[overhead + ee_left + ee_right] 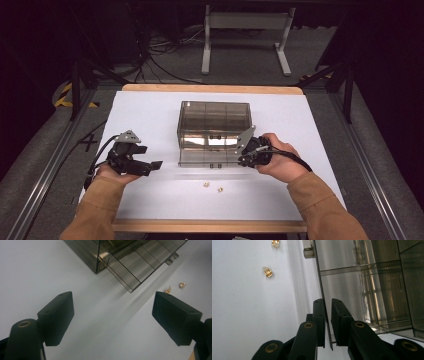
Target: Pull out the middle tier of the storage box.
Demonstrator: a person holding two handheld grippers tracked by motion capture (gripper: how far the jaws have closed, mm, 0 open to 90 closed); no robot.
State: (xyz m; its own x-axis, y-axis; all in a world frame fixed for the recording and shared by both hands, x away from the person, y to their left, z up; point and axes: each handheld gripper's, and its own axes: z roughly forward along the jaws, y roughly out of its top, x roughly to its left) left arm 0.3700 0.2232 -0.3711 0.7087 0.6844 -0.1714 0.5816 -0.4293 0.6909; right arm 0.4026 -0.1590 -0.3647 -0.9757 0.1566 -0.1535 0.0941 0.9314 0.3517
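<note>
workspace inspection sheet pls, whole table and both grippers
surface: white table, wooden edges.
job's things: smoky clear compartment box, its lid hinged open toward the person; two small gold pieces in front.
clutter: nothing seen.
grippers: right gripper shut on the lid's edge; left gripper open, holding nothing, over bare table.
cables: black cable trailing from left gripper.
surroundings: grey floor, metal stand, dark room.

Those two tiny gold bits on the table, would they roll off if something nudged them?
The gold pieces look small and probably light, so a nudge would likely skid them across the smooth white table. Their lumpy, uneven shape in the right gripper view suggests tumbling, not rolling far.
</note>
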